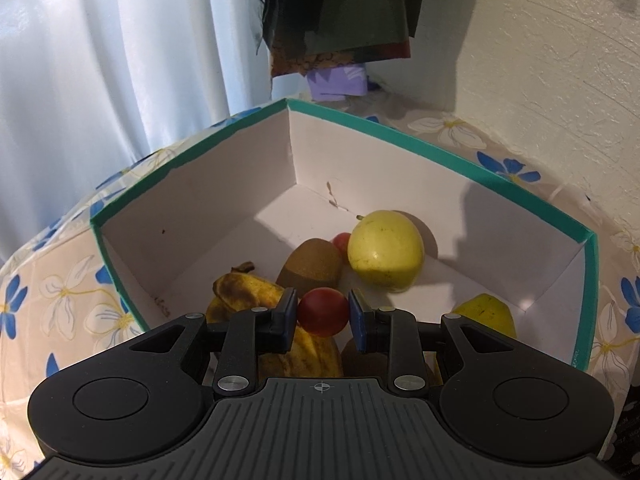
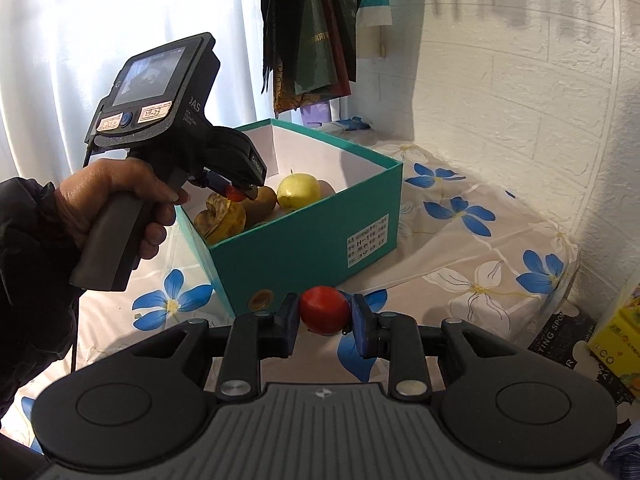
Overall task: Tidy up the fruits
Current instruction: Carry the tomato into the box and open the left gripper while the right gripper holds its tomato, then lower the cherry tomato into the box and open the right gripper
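My left gripper [image 1: 322,313] is shut on a small red tomato [image 1: 323,311] and hangs inside the open teal box [image 1: 440,148], just above a browned banana [image 1: 256,296]. In the box also lie a kiwi [image 1: 310,266], a yellow apple [image 1: 385,250], another small red fruit [image 1: 342,241] and a yellow fruit [image 1: 486,314] at the right wall. My right gripper [image 2: 325,312] is shut on a second red tomato [image 2: 324,310], in front of the teal box [image 2: 304,236] and above the cloth. The right wrist view shows the left gripper [image 2: 236,192] over the box, held by a hand [image 2: 120,196].
The box stands on a floral cloth [image 2: 460,248] with blue and white flowers. A white textured wall [image 2: 500,80] closes the right side, a pale curtain [image 2: 60,20] the left. Dark bags [image 2: 316,28] hang behind the box. A yellow carton [image 2: 618,340] sits at the right edge.
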